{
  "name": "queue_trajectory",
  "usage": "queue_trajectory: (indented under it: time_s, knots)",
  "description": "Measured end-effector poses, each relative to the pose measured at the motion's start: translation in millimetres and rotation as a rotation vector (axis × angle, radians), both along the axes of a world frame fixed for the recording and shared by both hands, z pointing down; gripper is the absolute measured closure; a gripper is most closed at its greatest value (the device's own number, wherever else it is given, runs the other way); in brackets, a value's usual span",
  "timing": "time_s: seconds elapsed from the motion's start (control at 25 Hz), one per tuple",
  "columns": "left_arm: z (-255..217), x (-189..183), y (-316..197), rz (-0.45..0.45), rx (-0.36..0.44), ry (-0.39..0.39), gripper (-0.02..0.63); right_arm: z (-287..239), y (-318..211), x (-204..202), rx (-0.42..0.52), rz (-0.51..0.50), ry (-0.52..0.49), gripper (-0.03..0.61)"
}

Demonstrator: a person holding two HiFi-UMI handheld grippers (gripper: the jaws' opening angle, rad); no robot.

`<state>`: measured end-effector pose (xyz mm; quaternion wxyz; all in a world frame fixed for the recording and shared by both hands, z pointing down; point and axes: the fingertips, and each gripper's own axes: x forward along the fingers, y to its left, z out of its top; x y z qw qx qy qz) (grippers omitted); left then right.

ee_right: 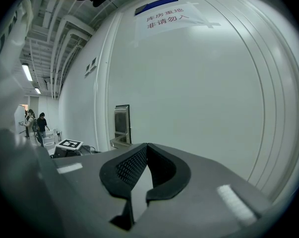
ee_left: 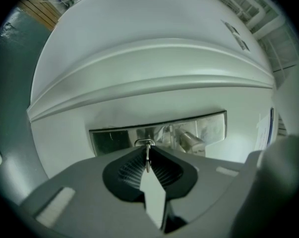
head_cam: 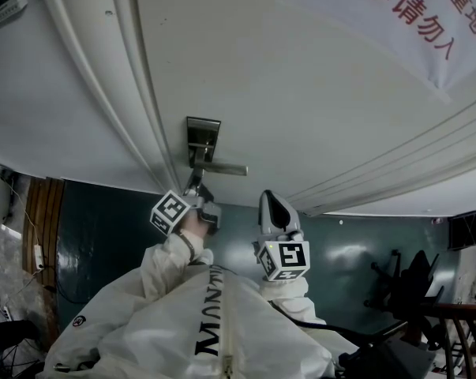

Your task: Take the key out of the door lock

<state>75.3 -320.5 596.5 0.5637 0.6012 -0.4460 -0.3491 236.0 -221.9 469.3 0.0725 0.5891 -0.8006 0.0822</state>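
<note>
A steel lock plate with a lever handle sits on the white door. My left gripper is up against the plate just under the handle. In the left gripper view its jaws are closed on the thin metal key, whose ring shows at the tips in front of the plate. My right gripper hangs a little to the right, off the door, shut with nothing in it. It looks sideways at the plate.
A paper sign with red characters is stuck high on the door. Raised door mouldings run left of the lock. A dark chair stands at the right. Two people stand far down the hall.
</note>
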Motion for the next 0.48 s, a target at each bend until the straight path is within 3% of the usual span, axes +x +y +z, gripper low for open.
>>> queue_trajectory:
  time_s: [0.48]
  knots:
    - [1.0,-1.1,1.0,0.008,-0.024,0.013,0.588,-2.3,3.8,0.8,0.002,0.014,-0.003,0.577]
